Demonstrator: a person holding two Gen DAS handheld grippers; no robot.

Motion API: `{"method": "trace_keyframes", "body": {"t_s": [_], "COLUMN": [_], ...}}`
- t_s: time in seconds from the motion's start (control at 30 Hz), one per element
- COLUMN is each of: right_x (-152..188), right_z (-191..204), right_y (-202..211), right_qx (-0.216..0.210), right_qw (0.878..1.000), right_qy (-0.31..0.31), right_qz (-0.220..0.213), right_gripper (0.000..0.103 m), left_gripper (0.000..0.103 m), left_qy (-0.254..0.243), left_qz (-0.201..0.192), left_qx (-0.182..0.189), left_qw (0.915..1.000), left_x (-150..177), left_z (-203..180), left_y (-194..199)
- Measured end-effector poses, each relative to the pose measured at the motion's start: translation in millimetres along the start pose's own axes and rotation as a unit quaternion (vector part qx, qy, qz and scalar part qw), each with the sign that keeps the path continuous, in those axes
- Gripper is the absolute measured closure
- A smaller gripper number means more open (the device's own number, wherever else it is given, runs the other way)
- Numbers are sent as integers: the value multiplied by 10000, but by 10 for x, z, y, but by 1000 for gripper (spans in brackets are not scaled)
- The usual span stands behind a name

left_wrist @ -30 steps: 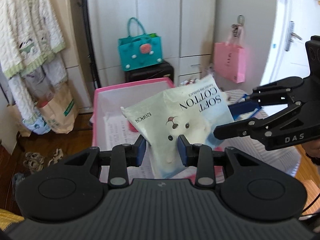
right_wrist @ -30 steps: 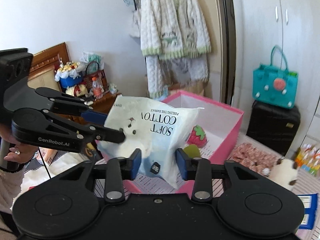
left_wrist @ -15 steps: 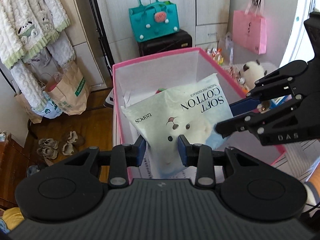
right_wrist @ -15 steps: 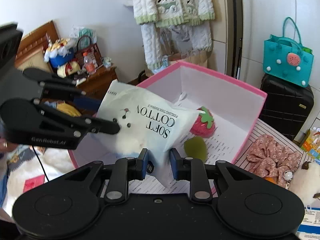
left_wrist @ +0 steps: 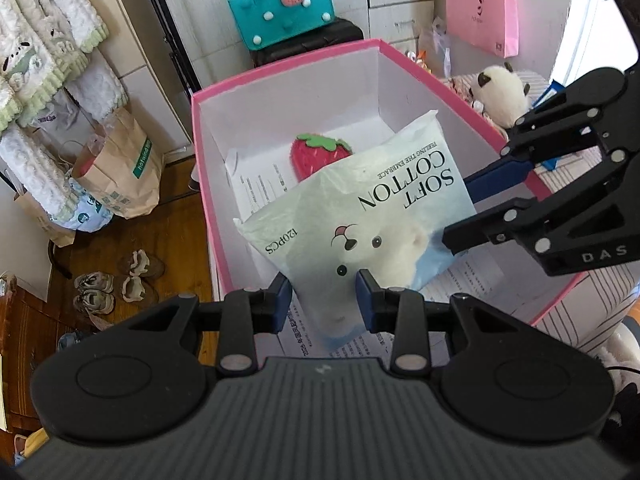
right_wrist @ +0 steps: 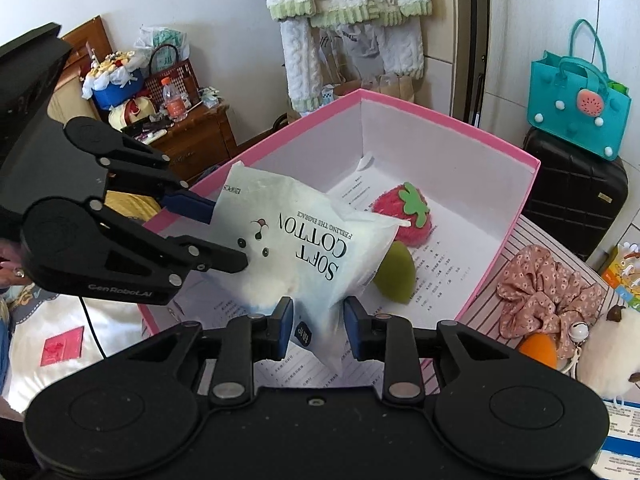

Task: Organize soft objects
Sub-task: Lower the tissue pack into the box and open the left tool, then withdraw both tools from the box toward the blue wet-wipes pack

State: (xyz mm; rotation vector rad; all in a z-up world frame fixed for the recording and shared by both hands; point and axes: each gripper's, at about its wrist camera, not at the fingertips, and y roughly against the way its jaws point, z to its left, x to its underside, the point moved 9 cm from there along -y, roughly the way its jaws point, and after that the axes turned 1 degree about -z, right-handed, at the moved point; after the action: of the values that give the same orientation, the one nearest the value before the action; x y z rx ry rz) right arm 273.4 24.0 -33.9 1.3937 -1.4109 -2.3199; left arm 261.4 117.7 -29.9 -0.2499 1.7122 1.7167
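Holding pack (left_wrist: 360, 224) over box (left_wrist: 280, 68): your left gripper (left_wrist: 323, 295) and right gripper (right_wrist: 316, 322) both pinch its corners. Lower pack beside strawberry (right_wrist: 402, 216), then spread both jaws together.

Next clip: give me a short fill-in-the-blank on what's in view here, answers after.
1. Both grippers grip the bag of soft cotton over the ____ box.
2. The plush inside the box is shaped like a ____.
3. The big word under SOFT on the bag is ____.

Answers: pink; strawberry; COTTON
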Motion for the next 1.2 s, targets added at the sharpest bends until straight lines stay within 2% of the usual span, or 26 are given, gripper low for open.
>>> {"method": "trace_keyframes", "body": {"t_s": [0.13, 0.27, 0.37, 0.47, 0.67, 1.0, 1.2], "right_x": [-5, -6, 6, 13, -2, 22, 116], "right_z": [-26, -67, -57, -22, 82, 243, 377], "right_y": [-13, -23, 5, 75, 350, 897, 1241], "right_qx": [84, 54, 58, 74, 105, 220, 229], "right_qw": [10000, 9999, 9999, 9998, 9992, 9957, 9927], "right_qy": [45, -67, -90, -45, 67, 263, 394], "right_qz": [-26, -84, -115, -169, -370, -855, -1115], "right_gripper": [69, 69, 69, 69, 67, 56, 56], "left_gripper": [68, 66, 66, 66, 63, 60, 54], "left_qy": [26, -26, 55, -38, -53, -165, -318], "left_qz": [146, -84, -59, -64, -149, -489, -717], "left_qx": [-53, -330, -181, -208, -185, -335, -388], "left_qw": [9999, 9994, 9998, 9998, 9997, 9981, 9962], "left_x": [31, -12, -24, -19, -22, -25, 16], "left_z": [5, 7, -30, -74, -144, -271, -400], "left_y": [-61, -18, -5, 38, 235, 738, 1016]}}
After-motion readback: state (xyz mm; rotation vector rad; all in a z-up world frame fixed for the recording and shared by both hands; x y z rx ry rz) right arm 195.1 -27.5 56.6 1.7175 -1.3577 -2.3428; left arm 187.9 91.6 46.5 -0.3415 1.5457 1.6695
